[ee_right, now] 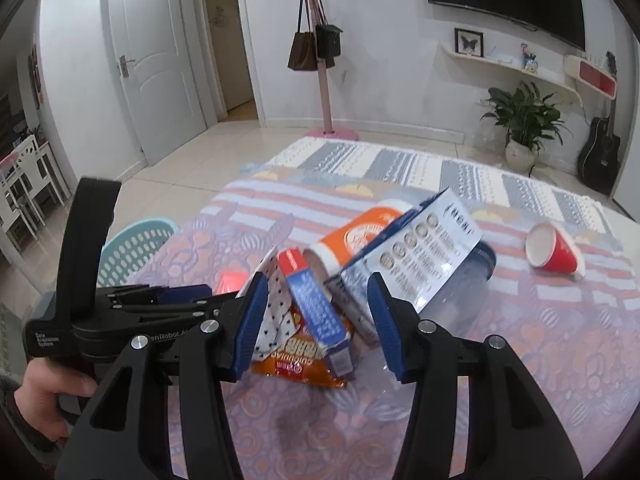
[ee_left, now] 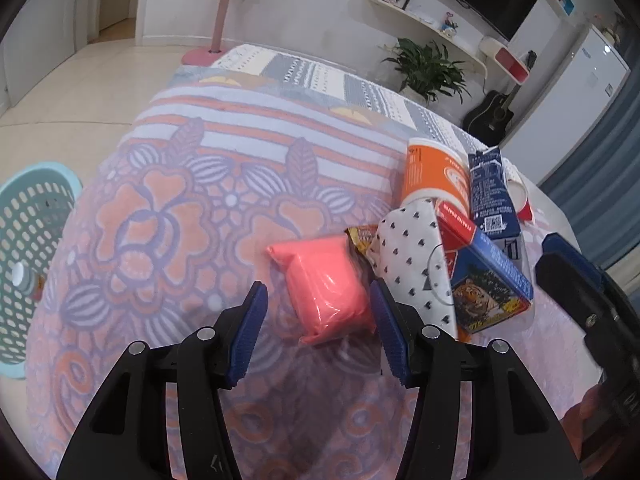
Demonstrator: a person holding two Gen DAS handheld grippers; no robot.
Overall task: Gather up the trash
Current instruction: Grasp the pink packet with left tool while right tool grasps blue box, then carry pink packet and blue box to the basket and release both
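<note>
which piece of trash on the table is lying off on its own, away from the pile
The red paper cup, tipped on its side with its white inside showing. Every other piece is heaped together by the orange tub.

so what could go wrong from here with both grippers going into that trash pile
1. The left gripper is open around the pink packet, whose far edge touches the leaning pile; lifting it may topple the tiger box.
2. The right gripper faces the blue box overlapping the snack bag; it may pinch both.
3. The two grippers sit close together and could collide.
</note>
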